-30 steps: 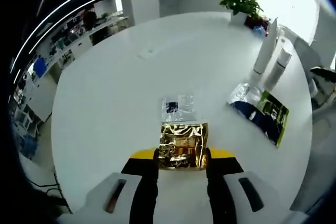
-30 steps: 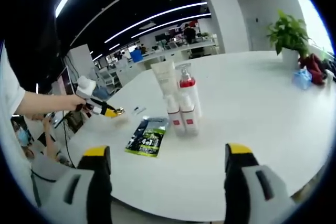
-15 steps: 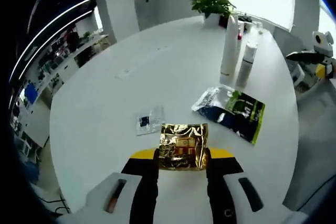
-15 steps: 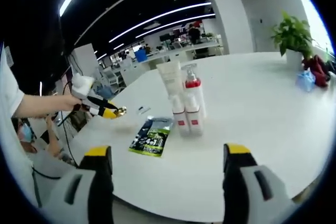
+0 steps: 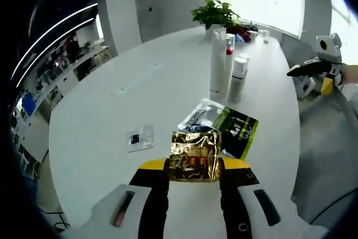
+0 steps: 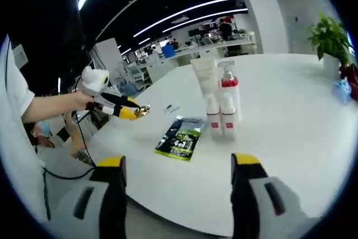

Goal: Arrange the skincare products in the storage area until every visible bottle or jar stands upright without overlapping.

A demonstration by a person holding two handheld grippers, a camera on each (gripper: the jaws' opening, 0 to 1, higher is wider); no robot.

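One gold sachet (image 5: 195, 163) — lower edge hidden | left gripper (image 5: 194, 172) jaws clamped

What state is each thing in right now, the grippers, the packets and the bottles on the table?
left gripper: shut on the gold foil packet, held above the table.
gold foil packet: clamped between the jaws, crinkled.
right gripper: open, empty.
green and black sachet: lying flat on the white table.
small clear packet: lying flat.
white tube: standing upright.
pump bottle: upright, beside the tube.
two small white bottles: upright, side by side.
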